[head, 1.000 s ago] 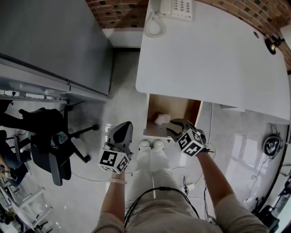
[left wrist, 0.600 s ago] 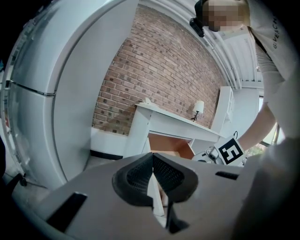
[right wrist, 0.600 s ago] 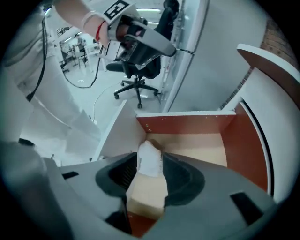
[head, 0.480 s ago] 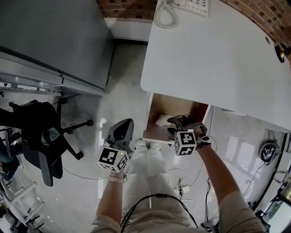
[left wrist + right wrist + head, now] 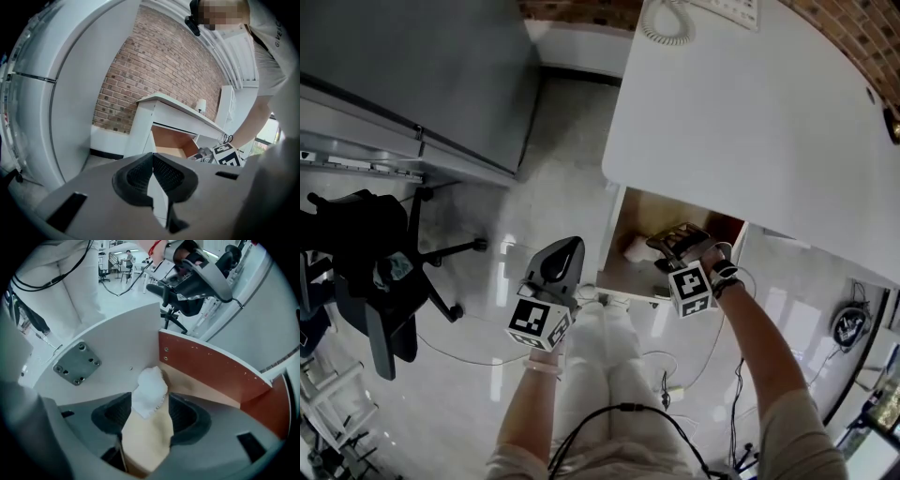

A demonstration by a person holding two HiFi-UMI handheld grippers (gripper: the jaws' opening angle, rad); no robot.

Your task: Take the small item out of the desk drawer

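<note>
Under the white desk [image 5: 750,112] the drawer [image 5: 615,239] stands pulled out, showing its tan floor and brown inner wall [image 5: 211,366]. A small white crumpled item [image 5: 635,248] [image 5: 150,389] lies on the drawer floor near the white front panel. My right gripper [image 5: 664,242] [image 5: 149,400] is down inside the drawer with its jaws opening. The item sits between its fingertips, and the pads do not press on it. My left gripper [image 5: 566,251] [image 5: 152,158] hangs over the floor left of the drawer, shut and empty.
A black office chair [image 5: 375,272] stands at the left beside a grey cabinet [image 5: 412,75]. A telephone [image 5: 698,11] sits at the desk's far edge. Cables [image 5: 675,375] trail on the shiny floor by the person's legs [image 5: 600,375]. A metal plate [image 5: 77,364] is screwed to the drawer front.
My right gripper has gone forward and down into the drawer onto the white item, and its jaws have spread wider. The left gripper has stayed about where it was.
</note>
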